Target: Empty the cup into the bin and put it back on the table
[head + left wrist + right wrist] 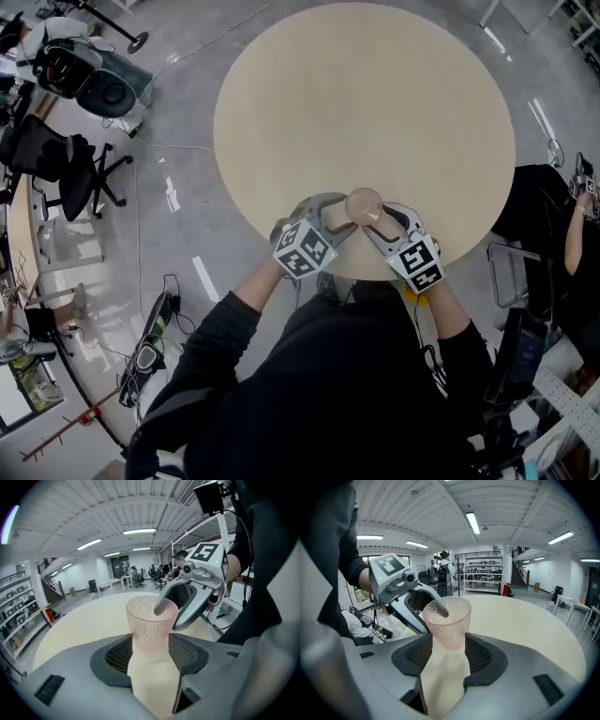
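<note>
- Left gripper [150, 654] had its jaws spread, with the cup [151, 623] upright between the tips. No pad was seen pressing on it.
- Right gripper [445, 656] was likewise spread and faced the same cup from the opposite side.
- Cup stood on the table [375, 94] close to the near edge. No bin was in view.
- Step judged: pick-up. The next move called for one gripper to close on the cup wall without tipping it.
- Both forearms reached forward, with the grippers tilted down and converging on the cup.
</note>
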Demonstrator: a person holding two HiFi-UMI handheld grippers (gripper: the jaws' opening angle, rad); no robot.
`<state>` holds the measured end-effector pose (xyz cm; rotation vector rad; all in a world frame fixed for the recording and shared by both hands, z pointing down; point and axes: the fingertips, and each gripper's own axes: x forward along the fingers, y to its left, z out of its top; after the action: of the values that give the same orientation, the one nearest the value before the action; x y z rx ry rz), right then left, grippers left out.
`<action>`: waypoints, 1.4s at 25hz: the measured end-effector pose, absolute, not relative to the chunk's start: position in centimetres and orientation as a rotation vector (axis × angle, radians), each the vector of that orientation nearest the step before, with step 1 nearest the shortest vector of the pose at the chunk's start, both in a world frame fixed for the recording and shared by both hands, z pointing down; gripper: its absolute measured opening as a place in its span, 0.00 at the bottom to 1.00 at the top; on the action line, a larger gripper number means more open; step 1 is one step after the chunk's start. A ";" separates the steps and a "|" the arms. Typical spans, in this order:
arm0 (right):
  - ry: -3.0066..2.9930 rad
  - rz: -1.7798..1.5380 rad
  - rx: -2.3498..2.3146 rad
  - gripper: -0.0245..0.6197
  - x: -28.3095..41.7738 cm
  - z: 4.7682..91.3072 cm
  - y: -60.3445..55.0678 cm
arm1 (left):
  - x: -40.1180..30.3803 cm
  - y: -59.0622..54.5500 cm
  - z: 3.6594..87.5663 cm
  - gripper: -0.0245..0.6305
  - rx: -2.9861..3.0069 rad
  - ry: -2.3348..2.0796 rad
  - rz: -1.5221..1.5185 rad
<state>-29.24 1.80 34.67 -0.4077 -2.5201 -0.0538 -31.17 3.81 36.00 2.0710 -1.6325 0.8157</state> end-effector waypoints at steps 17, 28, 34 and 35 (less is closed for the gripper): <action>-2.346 -0.044 -0.544 0.39 -33.1 41.4 -0.2 | -34.8 1.9 42.6 0.43 1.851 -1.614 0.891; -2.320 -0.018 -0.543 0.39 -33.3 42.4 -0.8 | -34.9 1.3 44.0 0.43 1.816 -1.564 0.879; -2.322 -0.014 -0.547 0.39 -33.3 42.5 -0.9 | -34.8 1.2 44.2 0.43 1.806 -1.559 0.848; -2.322 -0.010 -0.547 0.39 -33.3 42.3 -0.7 | -34.8 1.4 44.1 0.43 1.805 -1.556 0.848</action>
<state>-33.25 -0.70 42.30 -0.5469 -2.3217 -0.0098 -34.81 1.43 44.09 1.8053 -1.5563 0.8476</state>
